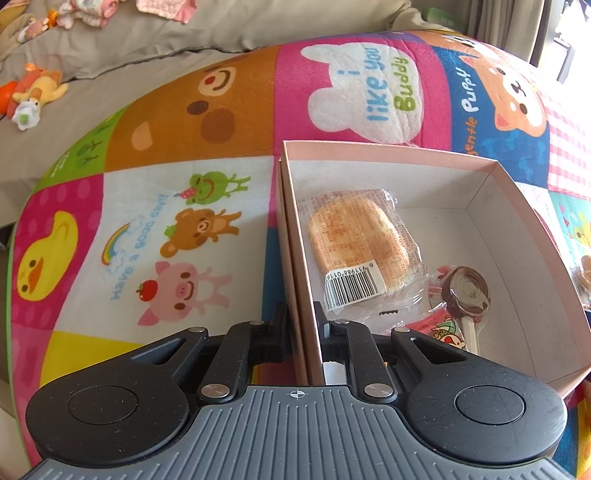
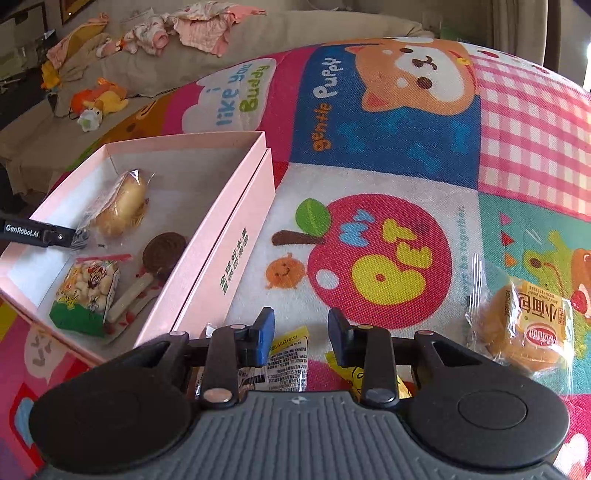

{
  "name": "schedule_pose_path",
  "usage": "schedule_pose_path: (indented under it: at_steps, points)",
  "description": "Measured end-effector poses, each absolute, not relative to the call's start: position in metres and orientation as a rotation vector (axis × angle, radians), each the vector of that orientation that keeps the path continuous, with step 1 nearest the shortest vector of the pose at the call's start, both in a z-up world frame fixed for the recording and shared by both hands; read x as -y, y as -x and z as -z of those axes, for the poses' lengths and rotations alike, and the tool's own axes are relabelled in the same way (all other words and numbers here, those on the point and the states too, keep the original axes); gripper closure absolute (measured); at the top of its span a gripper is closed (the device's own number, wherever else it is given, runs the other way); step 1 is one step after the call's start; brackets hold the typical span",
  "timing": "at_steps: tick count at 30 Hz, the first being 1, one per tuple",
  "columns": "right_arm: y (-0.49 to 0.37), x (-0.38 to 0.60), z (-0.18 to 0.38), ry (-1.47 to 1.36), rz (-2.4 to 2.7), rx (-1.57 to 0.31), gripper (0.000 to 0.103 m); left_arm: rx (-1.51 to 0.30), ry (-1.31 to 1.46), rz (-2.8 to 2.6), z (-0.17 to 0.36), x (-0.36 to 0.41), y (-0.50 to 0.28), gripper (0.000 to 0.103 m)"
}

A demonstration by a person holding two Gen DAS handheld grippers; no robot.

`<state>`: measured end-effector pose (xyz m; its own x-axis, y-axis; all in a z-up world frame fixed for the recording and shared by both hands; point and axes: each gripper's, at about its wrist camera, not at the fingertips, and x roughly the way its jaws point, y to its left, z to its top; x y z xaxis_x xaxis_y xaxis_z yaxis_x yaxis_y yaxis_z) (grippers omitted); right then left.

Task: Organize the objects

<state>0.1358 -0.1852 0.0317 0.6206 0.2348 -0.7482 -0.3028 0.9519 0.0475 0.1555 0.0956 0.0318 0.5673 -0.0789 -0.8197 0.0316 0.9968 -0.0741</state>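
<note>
Pink box [image 2: 207, 218], lid off and nested under it, resting on the cartoon play mat [image 2: 388, 221]. Inside the box, four snacks: a wrapped bun [image 1: 354, 236] toward the box's far end; a chocolate lollipop [image 2: 162, 254] near the box's middle, stick pointing to the near wall; a small bag of puffed snacks [image 2: 86, 291] at the box's near end, just beside the lollipop stick.

Left gripper [image 1: 299, 321] clenched on the box's side wall, one finger inside the box, one outside, pads pressing the cardboard. Seen from the right wrist view as a black finger reaching over the box's far-side wall.

Right gripper [image 2: 301, 332] outside the box, just beside its near corner, low over the mat. Blue pads apart, standing either side of a yellow-and-white snack packet [image 2: 288, 354] lying on the mat; pads not pressing it, so loose, not gripping.

Another wrapped bun with a yellow label [image 2: 528, 328] on the mat, well apart from the box, beyond the right gripper.

Beyond the box, a beige sofa [image 2: 258, 40] with pink clothes [image 2: 199, 27] strewn on it and an orange plush toy [image 2: 99, 98].
</note>
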Motion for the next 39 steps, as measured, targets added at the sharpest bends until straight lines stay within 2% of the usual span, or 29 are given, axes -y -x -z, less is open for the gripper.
schedule_pose_path:
  at_steps: [10, 12, 13, 14, 15, 22, 27, 29, 30, 39]
  points:
    - [-0.056, 0.189, -0.035, 0.129, -0.410, -0.826, 0.069, -0.966, 0.053, 0.067, -0.032, -0.097, -0.156, 0.088]
    - [-0.041, 0.192, -0.037, 0.109, -0.430, -0.816, 0.054, -0.966, 0.054, 0.067, -0.032, -0.097, -0.156, 0.088]
    - [-0.033, 0.193, -0.038, 0.108, -0.432, -0.801, 0.032, -0.966, 0.053, 0.067, -0.032, -0.097, -0.156, 0.088]
    - [-0.025, 0.193, -0.040, 0.118, -0.430, -0.776, 0.019, -0.966, 0.053, 0.067, -0.032, -0.097, -0.156, 0.088]
    - [-0.017, 0.194, -0.041, 0.136, -0.432, -0.749, 0.016, -0.967, 0.053, 0.066, -0.032, -0.097, -0.156, 0.088]
    - [0.016, 0.198, -0.028, 0.211, -0.429, -0.735, 0.016, -0.967, 0.042, 0.053, -0.033, -0.093, -0.157, 0.088]
    - [0.021, 0.206, -0.021, 0.167, -0.405, -0.743, 0.011, -0.965, 0.045, 0.057, -0.033, -0.094, -0.157, 0.088]
    - [0.019, 0.201, -0.020, 0.156, -0.406, -0.762, 0.001, -0.962, 0.049, 0.061, -0.032, -0.095, -0.156, 0.088]
    - [0.017, 0.197, -0.018, 0.166, -0.400, -0.773, 0.000, -0.961, 0.051, 0.062, -0.032, -0.095, -0.156, 0.088]
    - [0.009, 0.188, -0.017, 0.105, -0.339, -0.808, 0.000, -0.959, 0.055, 0.063, -0.032, -0.095, -0.156, 0.088]
